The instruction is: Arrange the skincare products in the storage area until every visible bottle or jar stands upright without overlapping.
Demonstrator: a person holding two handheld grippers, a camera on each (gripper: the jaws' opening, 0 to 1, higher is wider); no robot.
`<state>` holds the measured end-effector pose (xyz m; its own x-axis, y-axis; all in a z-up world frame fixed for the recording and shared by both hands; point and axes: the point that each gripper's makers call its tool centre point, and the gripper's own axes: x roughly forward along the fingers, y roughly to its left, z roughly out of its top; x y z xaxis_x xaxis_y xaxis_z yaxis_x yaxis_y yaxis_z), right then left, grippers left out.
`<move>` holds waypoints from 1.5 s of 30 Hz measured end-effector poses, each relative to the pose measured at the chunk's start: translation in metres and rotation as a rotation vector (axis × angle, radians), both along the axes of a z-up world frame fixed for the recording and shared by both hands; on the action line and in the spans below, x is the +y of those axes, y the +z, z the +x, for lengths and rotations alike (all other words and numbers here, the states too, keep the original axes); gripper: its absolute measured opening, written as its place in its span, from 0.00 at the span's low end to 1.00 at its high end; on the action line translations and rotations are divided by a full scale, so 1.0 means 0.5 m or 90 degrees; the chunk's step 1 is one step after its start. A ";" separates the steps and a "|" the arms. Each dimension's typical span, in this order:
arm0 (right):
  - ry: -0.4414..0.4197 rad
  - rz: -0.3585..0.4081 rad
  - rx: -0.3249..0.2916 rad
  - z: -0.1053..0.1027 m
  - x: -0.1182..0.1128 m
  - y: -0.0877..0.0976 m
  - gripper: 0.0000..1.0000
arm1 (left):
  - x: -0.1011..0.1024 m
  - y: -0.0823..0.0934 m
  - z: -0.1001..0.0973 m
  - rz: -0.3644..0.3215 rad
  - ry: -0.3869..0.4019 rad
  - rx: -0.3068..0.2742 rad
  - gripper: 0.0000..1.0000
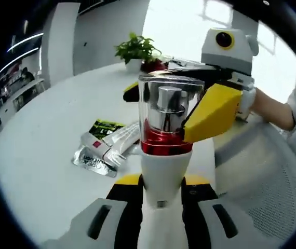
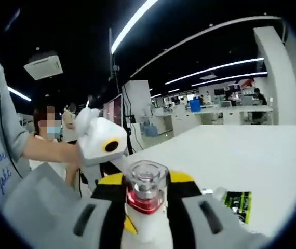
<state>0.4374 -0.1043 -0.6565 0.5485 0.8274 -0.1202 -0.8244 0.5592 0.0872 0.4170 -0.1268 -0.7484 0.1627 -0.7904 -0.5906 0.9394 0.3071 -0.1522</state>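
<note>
Both hand-held grippers grasp one white pump bottle [image 1: 164, 171] with a red collar and clear cap: left hand-held gripper [image 1: 161, 199] clamps its body, right hand-held gripper [image 1: 176, 111] its cap, above the white worktop [image 1: 44, 155].

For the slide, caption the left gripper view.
Both grippers grip a white pump bottle above a table with lying tubes.

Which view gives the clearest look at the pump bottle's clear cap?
The left gripper view. The cap sits large and centred there, with the silver pump and red collar visible through it. The right gripper view shows the same cap smaller and low in frame, its inside hard to read.
</note>
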 end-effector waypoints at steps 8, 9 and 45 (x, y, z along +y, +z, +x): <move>-0.011 -0.056 -0.023 -0.004 -0.010 -0.014 0.28 | -0.015 -0.014 0.007 0.006 0.002 -0.032 0.24; -0.015 -0.062 -0.023 -0.003 -0.013 -0.017 0.28 | -0.016 -0.016 0.010 0.006 0.003 -0.033 0.24; -0.165 -0.150 -0.012 0.027 -0.078 -0.048 0.29 | -0.077 -0.004 0.040 -0.041 -0.004 -0.082 0.26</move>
